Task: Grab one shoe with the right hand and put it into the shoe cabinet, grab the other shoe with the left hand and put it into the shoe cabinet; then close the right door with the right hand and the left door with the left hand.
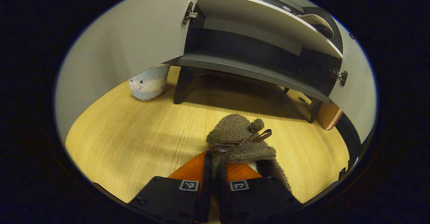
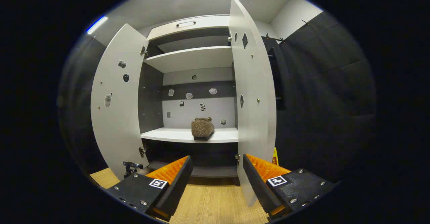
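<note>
So the left gripper point(image 1: 212, 170) had its fingers pressed nearly together on the heel edge of a fuzzy brown shoe point(image 1: 240, 140), pinching the collar between them. That shoe sat on the wooden floor point(image 1: 134, 140), toe pointing toward the shoe cabinet point(image 1: 255, 71), with a thin brown lace bow point(image 1: 242, 141) across its top. It was out in front of the cabinet's bottom edge, not inside.

In the left gripper view the cabinet stood on dark legs point(image 1: 181, 84), and a small pale blue plush toy point(image 1: 149, 83) sat on the floor just beside the left leg, partly tucked behind the open left door point(image 1: 127, 46). Up at the right end of the shelf above you could see the toe of the other shoe point(image 1: 317, 20).

The right gripper point(image 2: 216, 175) hung back from the cabinet with its fingers spread wide, nothing between them. From the right gripper view both doors stood open, the left door point(image 2: 116, 106) and the right door point(image 2: 252, 99), and the second shoe point(image 2: 202, 129) rested on the middle shelf point(image 2: 168, 135), near its front edge and roughly centred. Little stickers point(image 2: 213, 91) dotted the back panel and the doors.
</note>
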Tool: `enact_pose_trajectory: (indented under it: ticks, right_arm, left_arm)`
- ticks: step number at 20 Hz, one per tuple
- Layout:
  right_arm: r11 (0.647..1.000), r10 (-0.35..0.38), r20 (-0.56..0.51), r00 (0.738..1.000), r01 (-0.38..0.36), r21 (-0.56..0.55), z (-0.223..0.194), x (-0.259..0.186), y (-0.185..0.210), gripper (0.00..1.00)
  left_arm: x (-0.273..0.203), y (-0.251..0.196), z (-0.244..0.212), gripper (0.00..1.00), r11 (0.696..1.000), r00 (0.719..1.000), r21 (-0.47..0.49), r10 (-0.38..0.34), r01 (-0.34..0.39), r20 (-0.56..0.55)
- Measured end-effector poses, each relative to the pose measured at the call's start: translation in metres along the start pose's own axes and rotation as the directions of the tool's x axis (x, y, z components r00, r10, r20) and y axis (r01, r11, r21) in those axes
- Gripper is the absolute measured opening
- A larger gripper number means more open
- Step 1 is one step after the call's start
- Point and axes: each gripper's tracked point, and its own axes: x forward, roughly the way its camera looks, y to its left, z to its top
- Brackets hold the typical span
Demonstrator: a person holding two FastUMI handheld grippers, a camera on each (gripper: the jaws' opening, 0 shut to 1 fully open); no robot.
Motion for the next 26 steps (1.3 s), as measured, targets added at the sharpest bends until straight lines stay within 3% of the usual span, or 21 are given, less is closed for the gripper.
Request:
enact_pose_trajectory:
  ticks: [2,6,12,16,19,23,26]
  right_arm:
    - [1.0,0.008,0.004,1.0,-0.008,0.004,0.0,0.0,0.003,0.93]
    - [1.0,0.019,0.024,1.0,-0.019,-0.003,0.003,0.0,0.006,0.93]
    - [0.999,0.044,0.034,0.998,-0.044,0.011,0.004,0.006,0.013,0.93]
    - [0.998,0.055,0.047,0.997,-0.056,0.021,0.01,0.005,0.013,0.93]
    - [0.999,0.046,0.064,0.997,-0.048,0.019,0.014,0.001,0.008,0.92]
    - [0.999,0.024,0.077,0.997,-0.026,0.022,0.02,-0.008,-0.003,0.92]
    - [1.0,0.004,0.078,0.997,-0.006,0.015,0.023,-0.014,-0.011,0.92]
  left_arm:
    - [-0.011,-0.002,0.002,0.13,0.999,1.0,-0.046,0.002,-0.002,0.002]
    - [-0.073,-0.006,0.044,0.12,0.998,0.993,-0.062,0.025,-0.018,0.112]
    - [-0.19,-0.033,0.172,0.13,0.991,0.954,-0.131,0.009,0.031,0.3]
    - [-0.246,-0.065,0.272,0.12,0.995,0.908,-0.06,-0.05,0.082,0.415]
    - [-0.242,-0.082,0.348,0.12,0.987,0.889,-0.08,-0.09,0.14,0.448]
    - [-0.222,-0.098,0.445,0.12,0.991,0.85,-0.048,-0.08,0.122,0.521]
    - [-0.171,-0.103,0.491,0.12,0.997,0.872,-0.02,-0.055,0.074,0.486]
